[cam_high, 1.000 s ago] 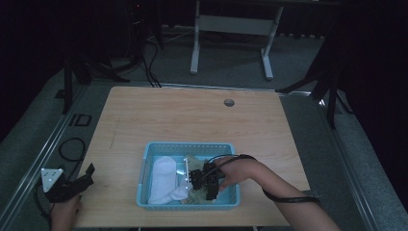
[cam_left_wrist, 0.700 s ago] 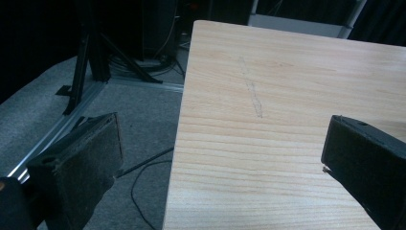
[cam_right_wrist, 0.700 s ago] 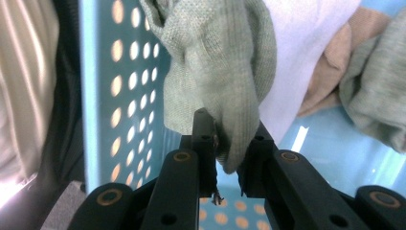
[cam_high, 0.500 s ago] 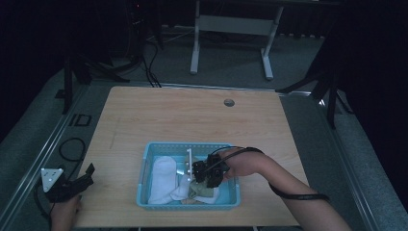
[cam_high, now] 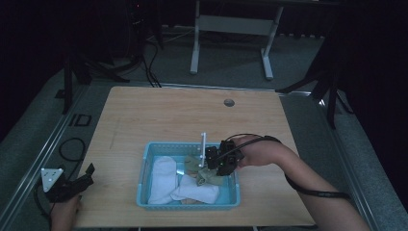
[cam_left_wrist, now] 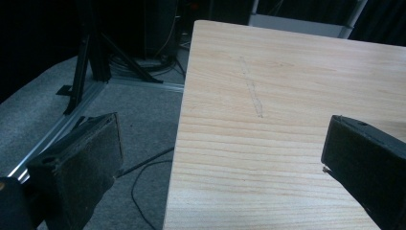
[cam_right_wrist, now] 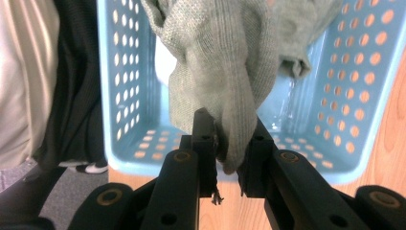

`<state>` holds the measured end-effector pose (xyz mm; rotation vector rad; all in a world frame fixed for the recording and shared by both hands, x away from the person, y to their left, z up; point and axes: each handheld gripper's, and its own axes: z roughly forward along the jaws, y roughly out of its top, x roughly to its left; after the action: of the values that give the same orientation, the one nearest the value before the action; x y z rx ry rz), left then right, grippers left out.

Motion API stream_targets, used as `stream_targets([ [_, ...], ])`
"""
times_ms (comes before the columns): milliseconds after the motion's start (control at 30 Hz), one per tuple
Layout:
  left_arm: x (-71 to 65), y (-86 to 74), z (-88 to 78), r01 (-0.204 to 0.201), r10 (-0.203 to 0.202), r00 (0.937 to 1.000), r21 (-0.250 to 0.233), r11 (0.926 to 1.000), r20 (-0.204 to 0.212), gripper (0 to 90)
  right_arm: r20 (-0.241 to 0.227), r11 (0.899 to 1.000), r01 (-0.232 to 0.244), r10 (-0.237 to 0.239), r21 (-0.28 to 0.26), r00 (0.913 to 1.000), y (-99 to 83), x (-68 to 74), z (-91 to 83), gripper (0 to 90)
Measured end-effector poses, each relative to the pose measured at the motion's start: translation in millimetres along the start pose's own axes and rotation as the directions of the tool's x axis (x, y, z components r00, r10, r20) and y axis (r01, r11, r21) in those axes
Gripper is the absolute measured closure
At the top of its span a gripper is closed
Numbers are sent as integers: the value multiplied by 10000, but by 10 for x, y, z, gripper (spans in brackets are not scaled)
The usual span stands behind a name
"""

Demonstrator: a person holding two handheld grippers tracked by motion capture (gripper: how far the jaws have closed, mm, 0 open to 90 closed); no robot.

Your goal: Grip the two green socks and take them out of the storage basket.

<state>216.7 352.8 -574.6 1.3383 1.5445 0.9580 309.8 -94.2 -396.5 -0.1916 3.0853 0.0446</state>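
right tool (cam_right_wrist: 225, 158) pinching grey-green sock (cam_right_wrist: 230, 72) above blue basket (cam_right_wrist: 330, 96) | left tool (cam_left_wrist: 215, 163) spread, idle | white socks (cam_high: 166, 178) left inside

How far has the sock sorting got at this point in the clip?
Nothing lies on the light wooden table outside the basket yet, so no sock looks taken out. In hand: the right gripper is shut on a grey-green knitted sock over the blue perforated plastic basket. Left: the white socks in the basket. The left gripper is open at the table's edge.
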Motion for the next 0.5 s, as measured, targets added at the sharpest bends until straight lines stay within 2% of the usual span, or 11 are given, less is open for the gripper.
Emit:
stream_targets([
  [233,1,1,2,6,-6,10000,28,10000,9,7,91,9994,-350,351,-15,9993,-254,3,-135,797],
  [267,1,1,2,5,-5,10000,27,10000,-7,7,129,9991,-426,427,-54,9990,-304,5,-153,797],
  [300,1,2,3,1,-1,10000,32,10000,-9,7,186,9975,-688,691,-170,9974,-452,-4,-197,797],
  [333,1,2,4,6,-6,10000,35,10000,-13,7,186,9975,-688,691,-170,9974,-452,-4,-197,797],
  [367,0,2,4,4,-4,10000,49,10000,-21,7,210,9960,-864,868,-210,9960,-553,-10,-221,797],
  [400,0,2,5,3,-3,10000,51,10000,-20,7,210,9960,-864,868,-210,9960,-553,-10,-221,797],
  [500,-1,3,5,4,-3,10000,58,10000,-33,7,212,9930,-1162,1166,-216,9929,-729,-10,-255,796],
])
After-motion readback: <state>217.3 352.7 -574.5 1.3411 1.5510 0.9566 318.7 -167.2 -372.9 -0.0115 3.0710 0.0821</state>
